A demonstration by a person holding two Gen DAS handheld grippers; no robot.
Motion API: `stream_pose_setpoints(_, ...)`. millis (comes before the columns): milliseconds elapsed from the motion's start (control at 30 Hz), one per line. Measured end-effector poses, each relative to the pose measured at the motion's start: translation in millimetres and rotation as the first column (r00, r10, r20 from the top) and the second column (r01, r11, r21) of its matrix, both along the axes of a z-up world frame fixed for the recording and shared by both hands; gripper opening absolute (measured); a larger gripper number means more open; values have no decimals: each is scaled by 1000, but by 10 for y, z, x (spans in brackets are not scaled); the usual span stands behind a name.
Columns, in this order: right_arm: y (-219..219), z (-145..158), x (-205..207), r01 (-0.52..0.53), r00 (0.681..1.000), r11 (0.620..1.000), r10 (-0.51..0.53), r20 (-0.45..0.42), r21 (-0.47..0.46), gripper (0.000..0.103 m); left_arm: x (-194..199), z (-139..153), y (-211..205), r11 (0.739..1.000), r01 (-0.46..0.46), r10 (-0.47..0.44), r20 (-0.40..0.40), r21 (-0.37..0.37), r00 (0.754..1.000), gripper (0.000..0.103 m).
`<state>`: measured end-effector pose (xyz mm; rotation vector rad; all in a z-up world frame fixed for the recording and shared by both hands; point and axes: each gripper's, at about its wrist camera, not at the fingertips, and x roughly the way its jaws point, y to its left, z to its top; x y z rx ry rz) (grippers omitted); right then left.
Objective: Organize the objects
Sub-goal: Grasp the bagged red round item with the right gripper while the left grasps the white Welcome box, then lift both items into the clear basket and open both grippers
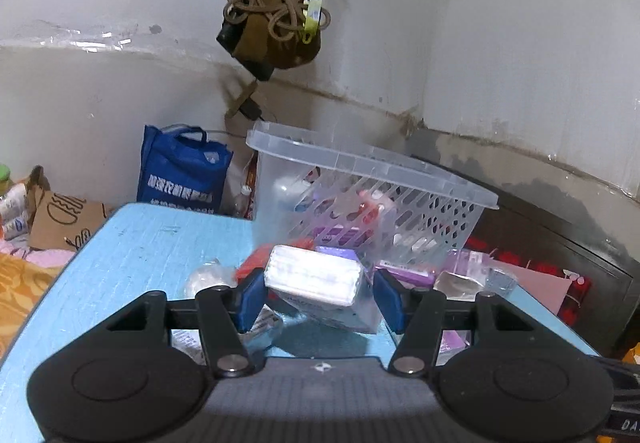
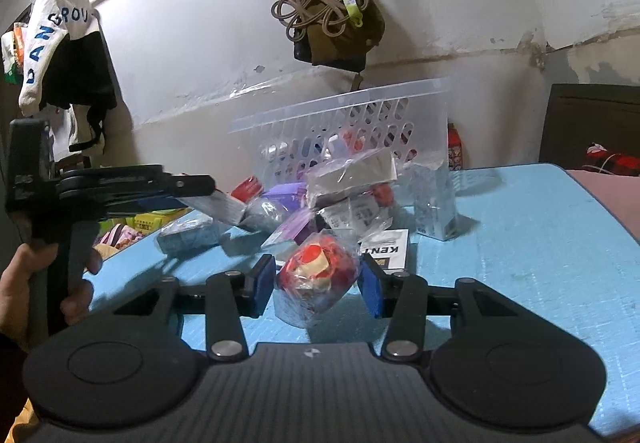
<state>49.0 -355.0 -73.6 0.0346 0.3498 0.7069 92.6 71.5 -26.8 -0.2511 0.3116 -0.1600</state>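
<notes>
blue tabletop point(image 1: 132, 243) runs up to a stained white wall, with a clear slotted basket point(image 1: 400, 183) sitting past a heap of wrapped goods.

the left gripper point(image 1: 318, 297) is closed on a white wrapped box point(image 1: 316, 275); both blue pads press its short ends, so its long axis runs straight across the jaws, and it sits lifted and a little tilted. the basket lies dead ahead and slightly to the right of these tongs, its rim higher than the box, so the move probably turns on rising forward over that rim.

the right gripper point(image 2: 318, 283) is narrowed on a red and cream wrapped bundle point(image 2: 316, 271), pads touching its sides, low over the table. its basket point(image 2: 340, 115) view is ahead with the heap between.

the left tongs look nearer the basket. both point slightly downward; a hand point(image 2: 36, 283) grips the left tool's handle.
</notes>
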Motion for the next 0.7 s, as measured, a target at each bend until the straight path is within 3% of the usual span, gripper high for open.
stream_pose_setpoints(300, -83, 18, 4, 15, 1000, 1000, -15, 4, 16, 48, -69, -80, -13, 1000, 2, -2, -19, 2, 1000, 61)
stream_pose_setpoints(700, -146, 39, 11, 30, 1000, 999, -30, 6, 25, 48, -254, -124, -35, 1000, -4, 3, 12, 20, 1000, 60)
